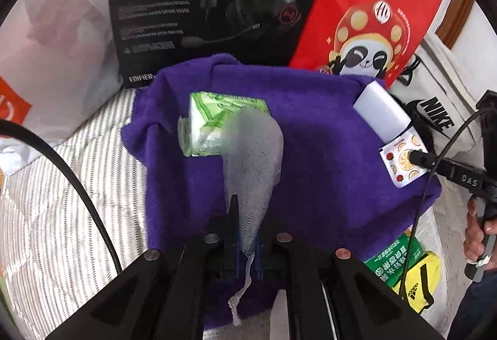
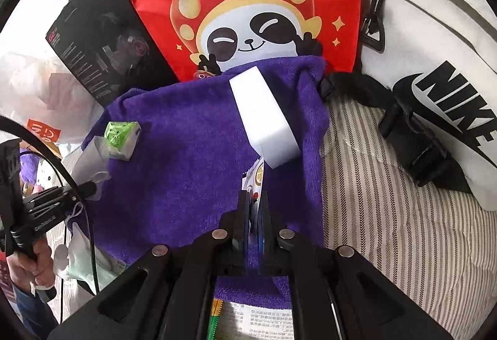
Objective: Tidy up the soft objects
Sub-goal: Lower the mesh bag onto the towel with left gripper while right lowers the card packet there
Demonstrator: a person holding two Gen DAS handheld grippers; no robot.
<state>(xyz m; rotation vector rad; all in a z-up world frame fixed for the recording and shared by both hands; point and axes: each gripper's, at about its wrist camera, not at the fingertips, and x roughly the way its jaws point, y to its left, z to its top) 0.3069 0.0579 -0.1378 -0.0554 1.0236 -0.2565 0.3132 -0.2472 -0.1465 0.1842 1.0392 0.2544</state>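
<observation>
Two boxes [image 1: 205, 7] back the purple towel [image 1: 310, 153].

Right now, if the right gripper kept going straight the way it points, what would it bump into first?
Probably the white foam block lying on the purple towel, just beyond the fruit-print packet clamped in the right gripper. Depth is hard to judge.

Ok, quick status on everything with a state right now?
Left gripper: shut on the grey mesh bag, bag hanging.
Right gripper: shut on the fruit-print packet.
Purple towel: spread flat, rumpled at its edges.
Green tissue pack: lying on the towel, ungripped.
White sponge block: lying on the towel, ungripped.
</observation>
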